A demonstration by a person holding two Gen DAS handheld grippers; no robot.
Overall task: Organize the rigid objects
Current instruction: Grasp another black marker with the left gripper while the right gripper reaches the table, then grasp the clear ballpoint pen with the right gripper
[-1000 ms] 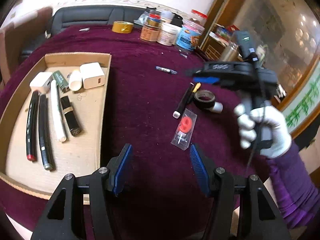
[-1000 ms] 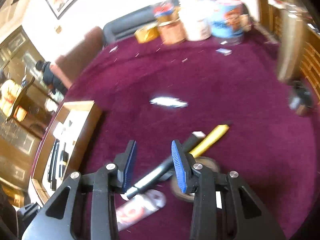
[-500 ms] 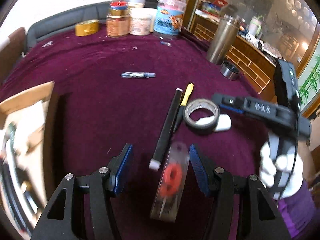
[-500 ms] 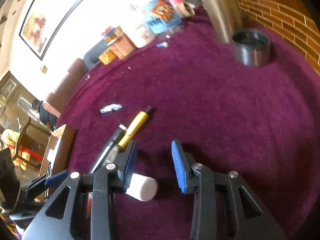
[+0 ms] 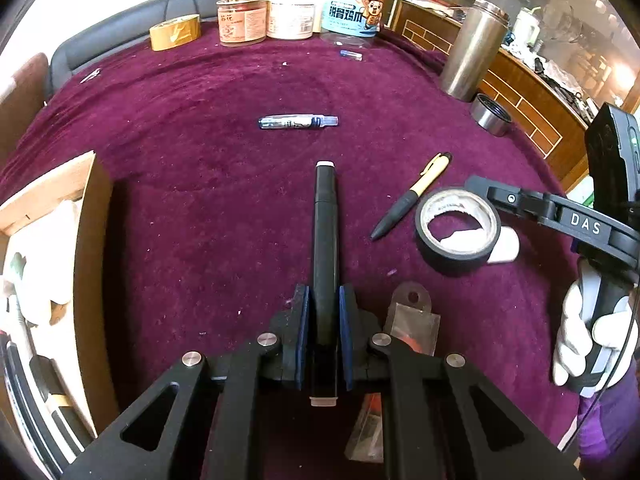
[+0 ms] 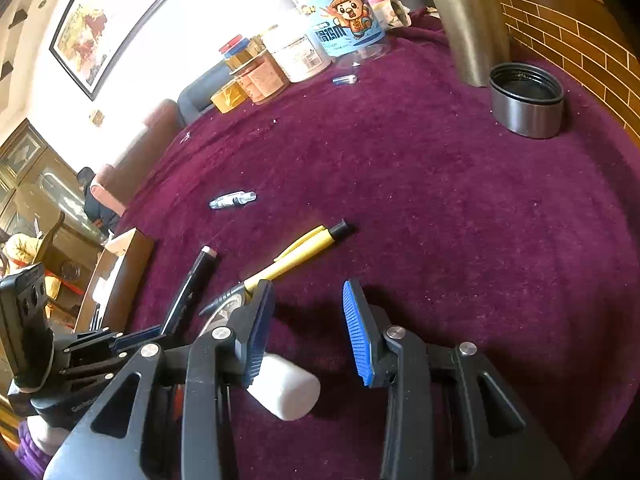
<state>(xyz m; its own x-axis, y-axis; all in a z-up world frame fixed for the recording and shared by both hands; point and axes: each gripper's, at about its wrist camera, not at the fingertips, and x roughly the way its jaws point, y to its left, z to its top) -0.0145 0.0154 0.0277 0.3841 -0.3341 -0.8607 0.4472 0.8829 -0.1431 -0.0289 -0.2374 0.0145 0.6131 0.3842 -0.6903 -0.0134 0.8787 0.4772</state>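
Sitting at the left edge of the maroon table (image 5: 200, 128), a cardboard box (image 5: 86, 248), left tongs (image 5: 323, 322) clenched on a black marker (image 5: 325, 240), yellow pen (image 5: 416, 192), black tape roll (image 5: 456, 256) around a white cylinder (image 6: 286, 390), right tongs (image 6: 308, 328) parted, gripping nothing.

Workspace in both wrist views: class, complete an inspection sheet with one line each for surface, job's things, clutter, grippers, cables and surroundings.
Surface: maroon velvet tablecloth, flecked with lint.
Job's things: long black marker; yellow-and-black pen; black tape roll; white cylinder; clear blister pack; cardboard tray at left, partly filled.
Clutter: jars, gold tape, steel flask and its cap, small clear vial.
Grippers: left gripper shut on the marker; right gripper open, empty, beside the cylinder.
Cables: thin black cable by the gloved hand.
Surroundings: framed picture, wooden cabinets.
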